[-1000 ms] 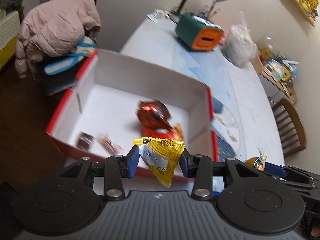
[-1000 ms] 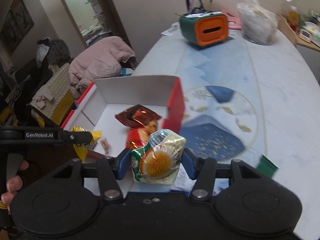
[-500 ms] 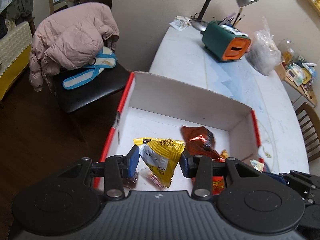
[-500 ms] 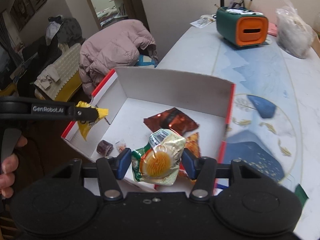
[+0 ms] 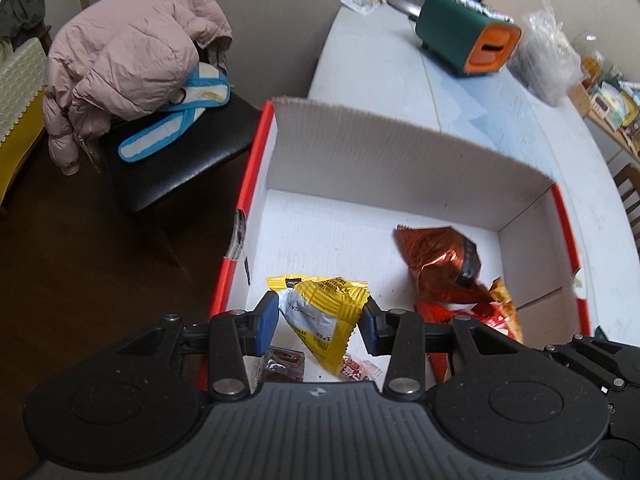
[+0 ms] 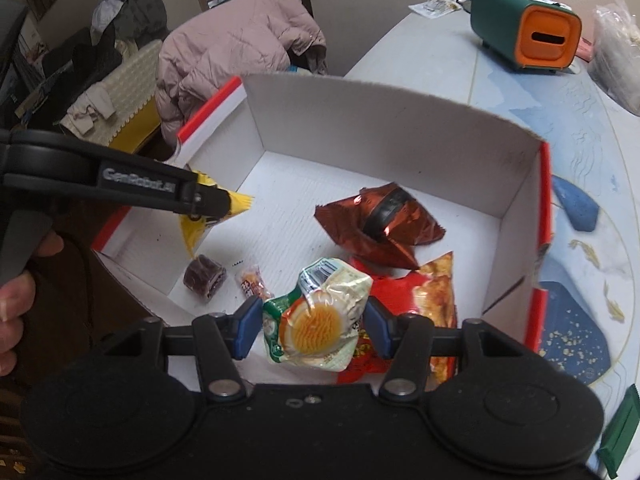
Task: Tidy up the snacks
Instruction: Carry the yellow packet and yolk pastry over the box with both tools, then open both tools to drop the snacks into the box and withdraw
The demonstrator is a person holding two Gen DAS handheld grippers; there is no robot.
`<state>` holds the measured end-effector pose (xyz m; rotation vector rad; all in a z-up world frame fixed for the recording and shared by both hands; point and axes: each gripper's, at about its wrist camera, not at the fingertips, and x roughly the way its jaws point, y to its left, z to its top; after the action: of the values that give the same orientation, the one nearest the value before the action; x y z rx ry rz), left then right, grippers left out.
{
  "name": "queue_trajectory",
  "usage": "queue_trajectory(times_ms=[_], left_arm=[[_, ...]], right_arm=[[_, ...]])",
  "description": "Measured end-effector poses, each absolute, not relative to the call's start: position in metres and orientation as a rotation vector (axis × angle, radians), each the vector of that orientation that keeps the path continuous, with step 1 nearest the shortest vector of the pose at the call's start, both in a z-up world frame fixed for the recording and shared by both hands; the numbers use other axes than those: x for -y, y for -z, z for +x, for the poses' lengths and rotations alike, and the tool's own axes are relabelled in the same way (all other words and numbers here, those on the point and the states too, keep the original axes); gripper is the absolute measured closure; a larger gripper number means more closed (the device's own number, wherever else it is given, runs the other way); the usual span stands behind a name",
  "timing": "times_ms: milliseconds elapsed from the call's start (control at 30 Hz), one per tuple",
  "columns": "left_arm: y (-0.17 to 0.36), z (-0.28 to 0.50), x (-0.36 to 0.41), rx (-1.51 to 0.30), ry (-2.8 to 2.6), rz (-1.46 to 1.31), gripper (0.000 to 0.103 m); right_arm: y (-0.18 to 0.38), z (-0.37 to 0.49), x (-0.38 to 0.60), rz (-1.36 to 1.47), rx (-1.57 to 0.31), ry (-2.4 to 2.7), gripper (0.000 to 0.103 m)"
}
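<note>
My left gripper (image 5: 319, 322) is shut on a yellow snack packet (image 5: 324, 316) and hangs over the near left part of a white box with red edges (image 5: 400, 152). In the right wrist view that packet (image 6: 196, 224) shows beside the left gripper's black arm. My right gripper (image 6: 312, 326) is shut on a green and white packet with an orange disc (image 6: 320, 320), above the box's near side (image 6: 384, 128). Inside the box lie a dark red foil bag (image 6: 380, 224), a red and orange chip bag (image 6: 420, 296), a dark wrapped sweet (image 6: 204, 278) and a small candy (image 6: 252, 282).
The box stands at the left edge of a pale table (image 5: 380, 60). Farther back stand a green and orange holder (image 5: 468, 44) and a clear plastic bag (image 5: 548, 68). A black chair (image 5: 176, 152) with a pink jacket (image 5: 128, 52) is left of the table. A hand (image 6: 16, 280) holds the left gripper's handle.
Both grippers have moved left and down over the box, each still holding its packet. The box now fills much more of both views.
</note>
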<state>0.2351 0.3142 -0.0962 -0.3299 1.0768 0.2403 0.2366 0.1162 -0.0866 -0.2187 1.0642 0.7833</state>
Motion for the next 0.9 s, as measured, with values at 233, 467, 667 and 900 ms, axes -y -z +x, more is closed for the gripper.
queue_trajectory(times_ms=[233,467,667,900], left_arm=[[0.103,0.241,-0.298,-1.089,-0.207,-0.233,0.061],[0.102,0.239,-0.292,-1.081,-0.192,-0.210,0.059],[0.095,0.231,-0.291,-1.061,-0.187,-0.216,0.050],[0.080,0.218,-0.284,-1.031,-0.167,-0.235,0.045]], right_arm=[[0.096,0.241,-0.122,-0.216,-1.092,-0.777,0.048],[0.095,0.242,-0.123,-0.199,-1.099,-0.785,0.044],[0.091,0.242,-0.115,-0.161,-1.096,-0.775,0.041],[0.073,0.237,-0.093,-0.099,-1.052,-0.777,0.023]])
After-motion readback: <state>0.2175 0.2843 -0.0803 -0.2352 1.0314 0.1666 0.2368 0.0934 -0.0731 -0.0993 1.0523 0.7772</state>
